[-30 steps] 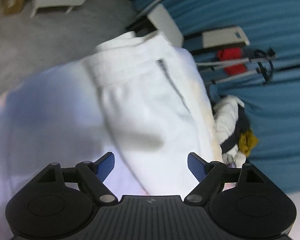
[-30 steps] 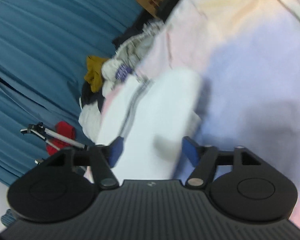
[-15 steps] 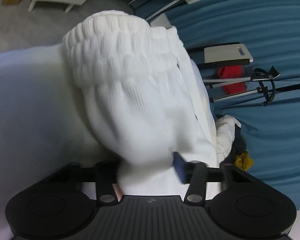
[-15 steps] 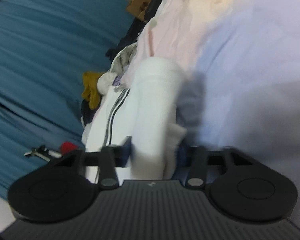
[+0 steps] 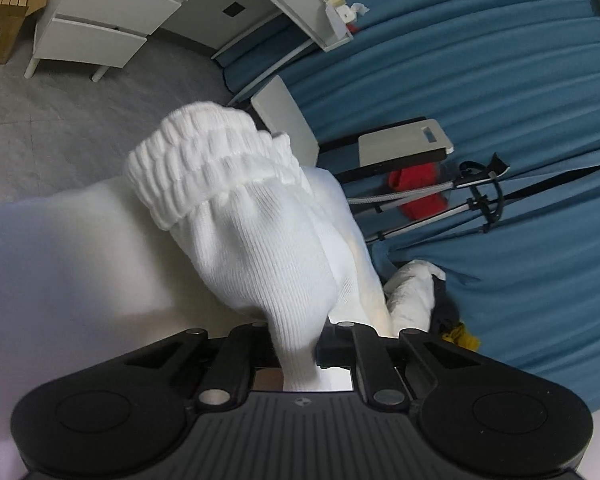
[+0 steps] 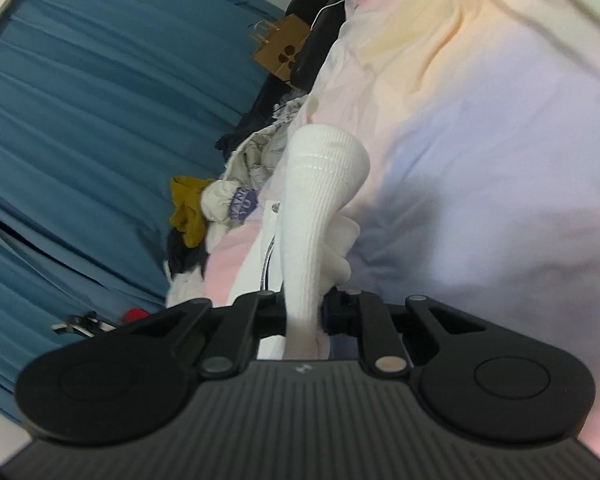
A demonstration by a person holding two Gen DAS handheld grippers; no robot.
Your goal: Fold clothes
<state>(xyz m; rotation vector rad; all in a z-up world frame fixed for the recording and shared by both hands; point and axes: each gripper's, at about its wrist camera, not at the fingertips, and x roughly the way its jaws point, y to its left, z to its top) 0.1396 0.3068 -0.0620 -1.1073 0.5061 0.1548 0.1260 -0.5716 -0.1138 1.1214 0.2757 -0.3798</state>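
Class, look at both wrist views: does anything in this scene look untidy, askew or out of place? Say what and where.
Yes. Beyond the white garment that both grippers clamp, a heap of unfolded clothes lies jumbled at the bed's edge by the blue curtain, a mustard piece tangled in it. On the floor, flattened cardboard boxes lie loose beside the white drawers.

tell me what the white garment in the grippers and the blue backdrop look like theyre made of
White garment: looks like a soft ribbed knit, probably cotton, matte; fine vertical ribs and a gathered elastic waistband show.
Blue backdrop: apparently a woven fabric curtain, matte; it hangs in long soft pleats.
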